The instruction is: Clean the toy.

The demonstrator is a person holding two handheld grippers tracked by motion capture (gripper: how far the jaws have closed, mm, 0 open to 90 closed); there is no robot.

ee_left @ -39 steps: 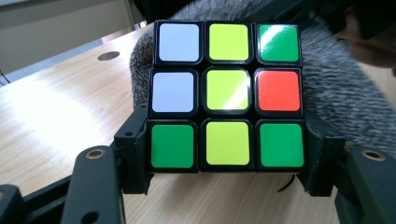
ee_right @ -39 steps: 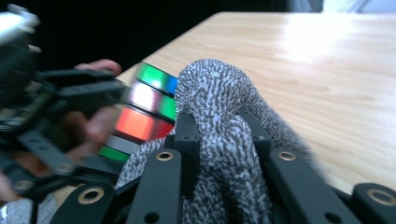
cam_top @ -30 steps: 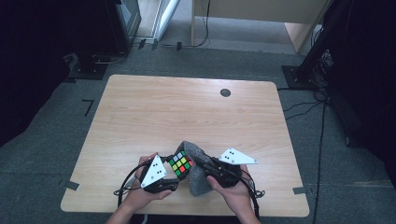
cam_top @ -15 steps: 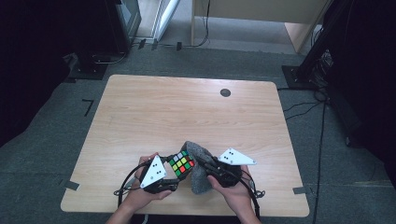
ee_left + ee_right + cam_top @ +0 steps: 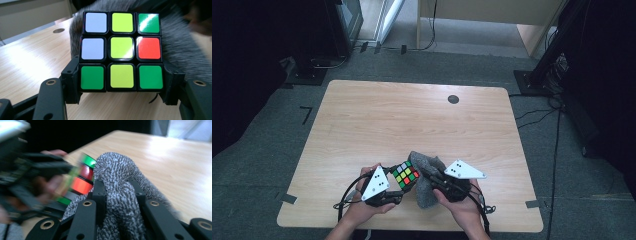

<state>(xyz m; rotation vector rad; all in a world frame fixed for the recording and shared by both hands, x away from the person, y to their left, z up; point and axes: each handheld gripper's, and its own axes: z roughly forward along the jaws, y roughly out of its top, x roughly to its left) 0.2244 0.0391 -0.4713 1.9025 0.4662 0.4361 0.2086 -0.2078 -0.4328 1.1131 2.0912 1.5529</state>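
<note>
Firmly, left hand-held gripper (image 5: 121, 93) clamps glossy square-tiled cube (image 5: 121, 51); right hand-held gripper (image 5: 119, 192) pinches nubbly grey cloth (image 5: 117, 170).

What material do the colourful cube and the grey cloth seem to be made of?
Cube: probably hard plastic, with a black frame and glossy coloured tiles; bright reflections show on the green and red tiles.
Cloth: soft knitted or woven textile, matte, with speckled grey and white yarn; it folds and bunches. The exact fibre is unclear.
</note>
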